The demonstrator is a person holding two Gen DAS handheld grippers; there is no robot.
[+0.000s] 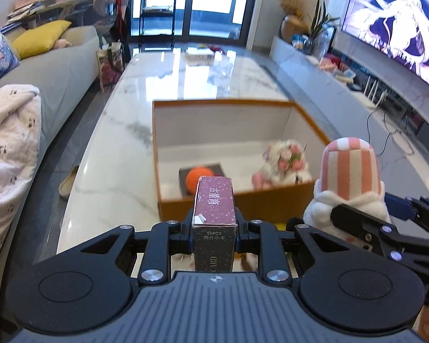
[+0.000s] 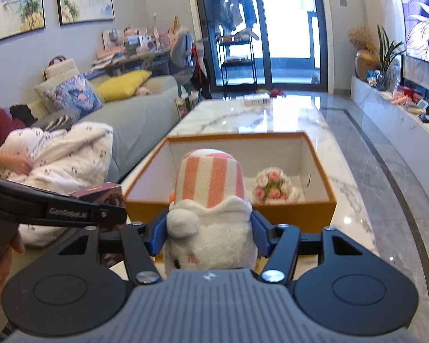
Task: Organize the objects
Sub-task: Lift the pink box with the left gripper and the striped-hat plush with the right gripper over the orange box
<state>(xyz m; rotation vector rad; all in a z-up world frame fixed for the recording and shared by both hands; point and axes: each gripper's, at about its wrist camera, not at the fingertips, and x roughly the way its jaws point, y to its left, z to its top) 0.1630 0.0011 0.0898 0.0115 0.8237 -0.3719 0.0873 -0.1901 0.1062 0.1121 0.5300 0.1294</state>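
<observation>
Carrying two loads at once! The left gripper (image 1: 214,228) is clenched on a maroon card box (image 1: 214,214), the right gripper (image 2: 210,237) grasping a white plush toy (image 2: 210,214) with a striped hat, both held level just short of the orange box (image 1: 271,203). Inside already: an orange ball (image 1: 199,177) and a plush bouquet (image 2: 273,188). Two drops left, I'd say.

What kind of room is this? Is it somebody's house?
Most likely a home living room. There is a long grey sofa with a yellow cushion, a big wall television showing a cartoon, and a glossy white marble coffee table holding an orange cardboard box of toys.
</observation>
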